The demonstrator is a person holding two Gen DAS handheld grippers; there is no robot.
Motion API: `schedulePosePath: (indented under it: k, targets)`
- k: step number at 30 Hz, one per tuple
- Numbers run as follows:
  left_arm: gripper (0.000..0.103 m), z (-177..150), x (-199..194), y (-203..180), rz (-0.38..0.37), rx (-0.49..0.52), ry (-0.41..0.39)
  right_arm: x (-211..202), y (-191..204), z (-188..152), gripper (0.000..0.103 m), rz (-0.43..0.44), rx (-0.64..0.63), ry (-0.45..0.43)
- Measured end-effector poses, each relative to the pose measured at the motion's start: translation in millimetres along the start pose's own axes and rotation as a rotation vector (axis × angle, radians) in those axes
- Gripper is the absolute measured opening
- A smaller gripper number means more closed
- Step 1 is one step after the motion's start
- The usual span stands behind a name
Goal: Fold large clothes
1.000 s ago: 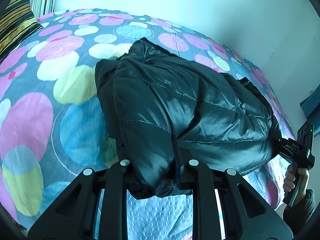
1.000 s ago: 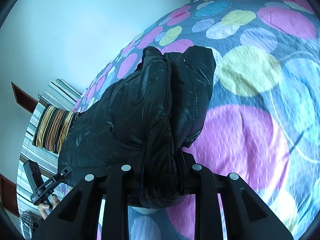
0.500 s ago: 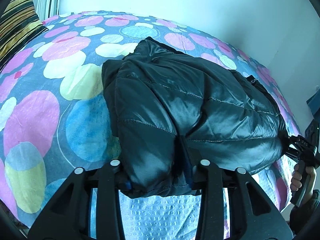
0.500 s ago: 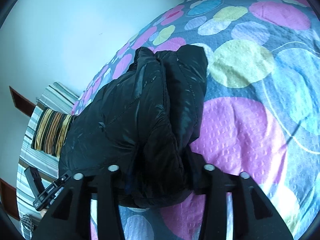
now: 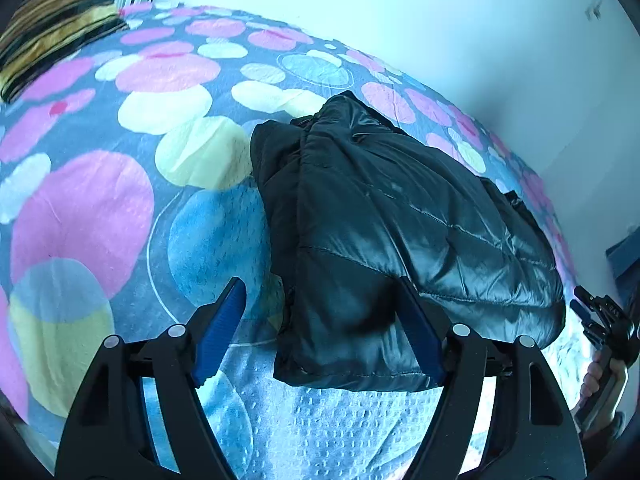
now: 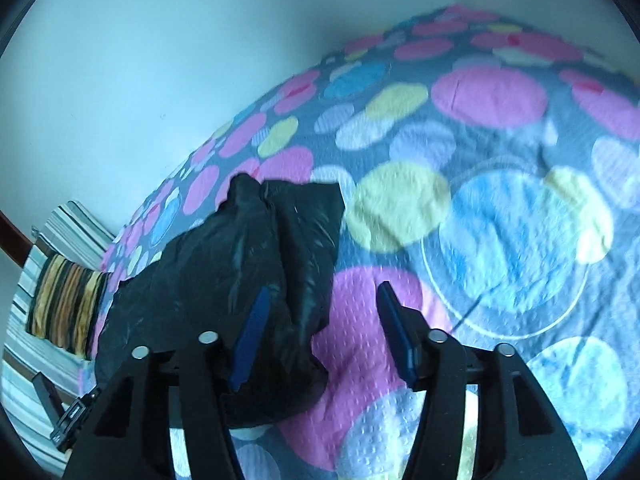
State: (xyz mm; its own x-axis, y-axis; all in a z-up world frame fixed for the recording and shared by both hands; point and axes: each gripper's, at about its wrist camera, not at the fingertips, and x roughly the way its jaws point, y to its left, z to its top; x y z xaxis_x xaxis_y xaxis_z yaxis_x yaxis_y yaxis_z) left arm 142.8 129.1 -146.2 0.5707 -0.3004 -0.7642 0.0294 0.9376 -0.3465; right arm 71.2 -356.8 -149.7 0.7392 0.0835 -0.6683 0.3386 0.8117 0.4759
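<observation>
On the bed (image 5: 132, 200), folded jacket (image 5: 400, 232) lies released: left tongs (image 5: 320, 332) just opened wide, right tongs (image 6: 320, 332) parted, narrowing slightly, gripping nothing.

I can read no text from here: no label, brand, number or sign comes through legibly in either wrist view. Any marking there may be is too small and too blurred for me to make out.
</observation>
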Motion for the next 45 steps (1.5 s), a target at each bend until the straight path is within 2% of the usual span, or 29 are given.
schedulePosePath:
  k: [2, 4, 9, 12, 14, 18, 23, 28, 32, 34, 37, 39, 42, 45]
  targets:
    - [0.079, 0.4, 3.4, -0.3, 0.008, 0.002, 0.004, -6.6, 22.2, 1.3, 0.033, -0.004, -0.059, -0.026]
    - [0.080, 0.8, 6.4, 0.6, 0.009, 0.002, 0.010, -8.3, 50.1, -0.7, 0.028, 0.038, -0.119, -0.028]
    - [0.080, 1.1, 8.6, 6.0, -0.009, -0.015, 0.024, 19.4, 129.4, -17.6, 0.026, 0.184, -0.275, 0.068]
    - [0.080, 2.0, 3.6, 4.9, -0.007, -0.006, 0.014, 44.7, 170.4, -29.7, 0.026, 0.232, -0.356, 0.118]
    - [0.080, 4.8, -1.2, 6.1, -0.010, -0.007, 0.000, 61.9, 187.9, -37.4, 0.026, 0.233, -0.395, 0.144]
    - [0.084, 15.5, -1.5, 13.8, -0.060, -0.046, -0.002, 98.7, 198.6, -52.6, 0.026, 0.189, -0.417, 0.228]
    - [0.088, 33.1, 27.9, 19.9, -0.138, -0.079, 0.087, 116.3, 193.8, -66.2, 0.024, 0.134, -0.436, 0.271]
    - [0.090, 46.8, 48.6, 18.5, -0.160, -0.069, 0.122, 120.0, 192.7, -68.2, 0.024, 0.126, -0.436, 0.286]
    - [0.089, 56.0, 63.4, 14.2, -0.150, -0.049, 0.159, 121.0, 193.2, -69.8, 0.024, 0.125, -0.441, 0.280]
    - [0.086, 58.9, 70.7, 15.9, -0.167, -0.067, 0.188, 121.7, 193.4, -69.2, 0.024, 0.126, -0.440, 0.280]
    - [0.073, 60.6, 78.6, 18.8, -0.204, -0.091, 0.212, 122.7, 193.5, -68.2, 0.024, 0.127, -0.438, 0.281]
    - [0.055, 60.2, 77.8, 15.2, -0.207, -0.066, 0.202, 123.6, 193.1, -68.4, 0.024, 0.127, -0.436, 0.280]
    - [0.038, 61.3, 68.9, 3.5, -0.202, -0.014, 0.176, 124.8, 193.6, -69.5, 0.024, 0.124, -0.436, 0.279]
    - [0.030, 64.8, 55.3, -9.0, -0.188, 0.012, 0.148, 124.6, 194.2, -70.4, 0.024, 0.120, -0.440, 0.279]
